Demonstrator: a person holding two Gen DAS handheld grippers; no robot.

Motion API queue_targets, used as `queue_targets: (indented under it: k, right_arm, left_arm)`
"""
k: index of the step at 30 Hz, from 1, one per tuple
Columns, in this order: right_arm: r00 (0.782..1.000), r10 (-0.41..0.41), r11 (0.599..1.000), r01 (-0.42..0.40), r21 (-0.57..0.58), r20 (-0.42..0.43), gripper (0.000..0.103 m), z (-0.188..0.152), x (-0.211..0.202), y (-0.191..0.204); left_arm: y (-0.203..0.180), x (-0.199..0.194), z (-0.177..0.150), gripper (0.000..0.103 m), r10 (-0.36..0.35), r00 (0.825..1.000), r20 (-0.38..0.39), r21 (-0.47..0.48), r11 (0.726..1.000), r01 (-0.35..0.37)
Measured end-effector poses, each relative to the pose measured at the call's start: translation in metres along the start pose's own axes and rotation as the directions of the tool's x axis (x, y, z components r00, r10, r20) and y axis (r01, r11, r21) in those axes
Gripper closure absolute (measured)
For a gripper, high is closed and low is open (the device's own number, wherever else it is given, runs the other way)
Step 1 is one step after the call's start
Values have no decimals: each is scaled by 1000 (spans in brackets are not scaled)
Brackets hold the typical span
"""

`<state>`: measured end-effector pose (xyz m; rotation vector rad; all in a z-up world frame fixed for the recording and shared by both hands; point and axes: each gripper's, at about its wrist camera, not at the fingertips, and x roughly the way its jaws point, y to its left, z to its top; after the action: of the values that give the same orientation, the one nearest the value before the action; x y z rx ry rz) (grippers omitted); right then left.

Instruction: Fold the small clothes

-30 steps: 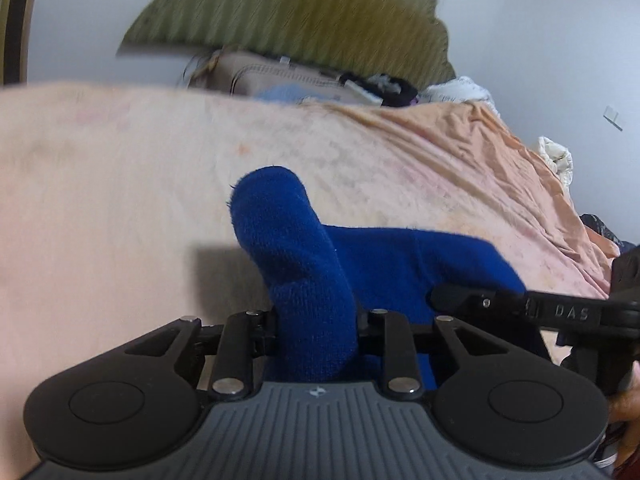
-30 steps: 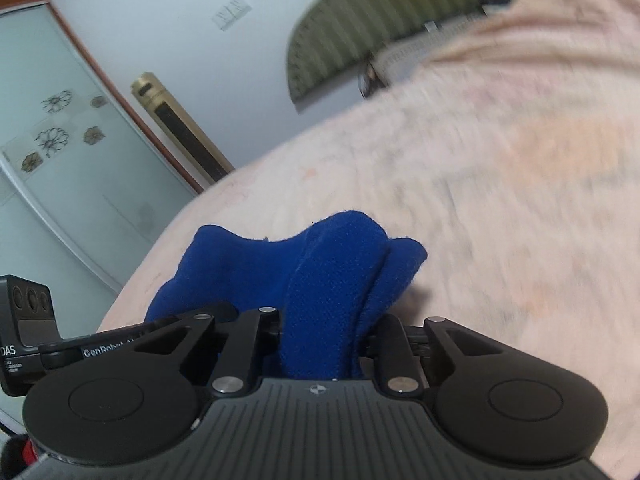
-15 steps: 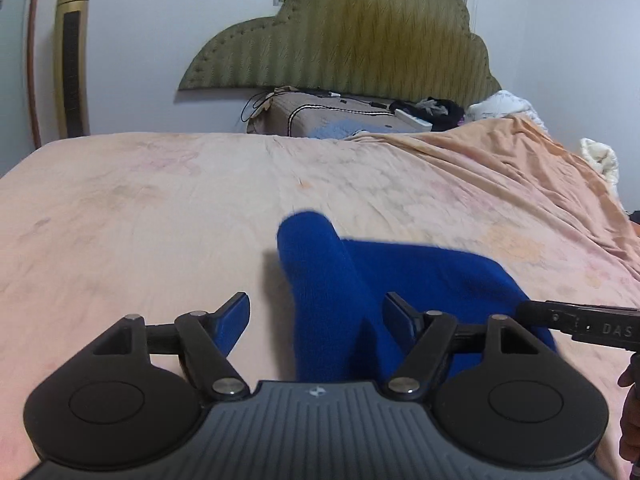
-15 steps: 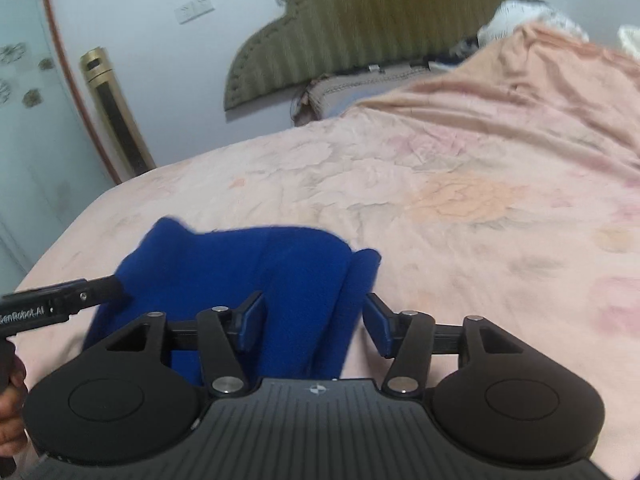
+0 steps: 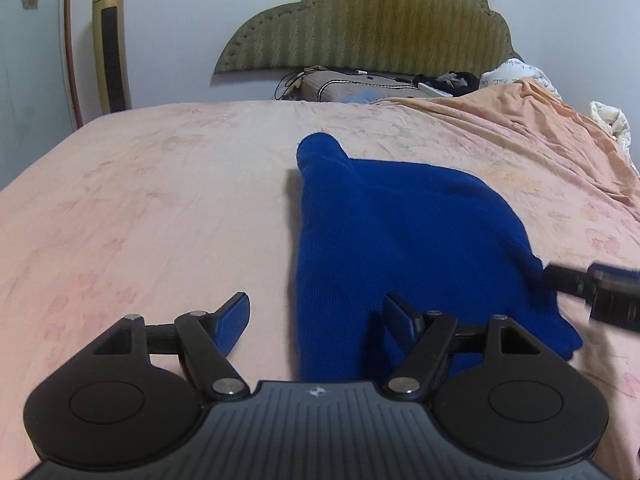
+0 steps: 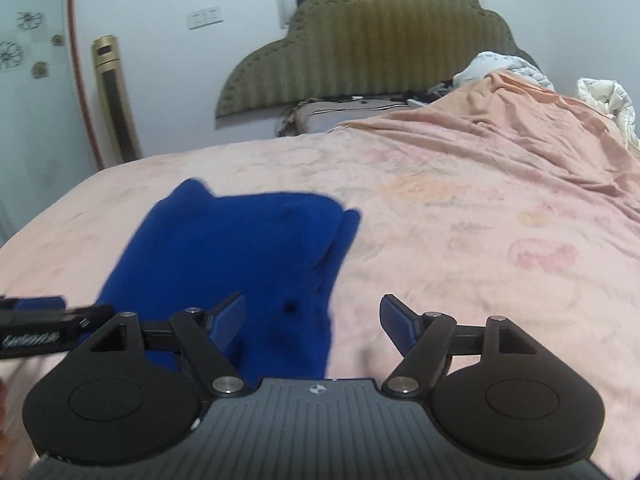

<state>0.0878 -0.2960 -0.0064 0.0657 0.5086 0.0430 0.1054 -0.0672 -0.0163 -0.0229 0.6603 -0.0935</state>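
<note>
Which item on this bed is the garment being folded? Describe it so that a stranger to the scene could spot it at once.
Start at the wide bed with the pink floral bedsheet below the olive headboard. On its bare middle lies the blue knit garment, folded over on itself. It is the only deep blue cloth there; the pillow and crumpled bedding near the headboard are pale.

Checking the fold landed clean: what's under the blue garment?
The blue garment lies folded on the pink bedsheet. Only sheet shows around it; anything beneath is covered.
</note>
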Motion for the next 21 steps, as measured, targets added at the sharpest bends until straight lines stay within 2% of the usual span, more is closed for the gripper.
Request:
queue_targets:
  k: [9, 12, 17, 21]
  right_arm:
    - [998, 35, 999, -34, 20, -53, 18, -30, -23, 14]
    - [998, 38, 999, -37, 16, -54, 14, -36, -30, 16]
    - [998, 32, 999, -33, -20, -59, 10, -45, -39, 24]
    - [997, 41, 998, -44, -36, -70, 3, -51, -41, 29]
  left_arm:
    - [-3, -21, -30, 30, 21, 1000, -18, 14, 1000, -20]
    - [-1, -26, -37, 21, 16, 1000, -24, 4, 1000, -16]
    - [-1, -31, -51, 21, 27, 999, -39, 20, 999, -26]
    - [1, -35, -59, 21, 38, 998, -49, 18, 999, -37]
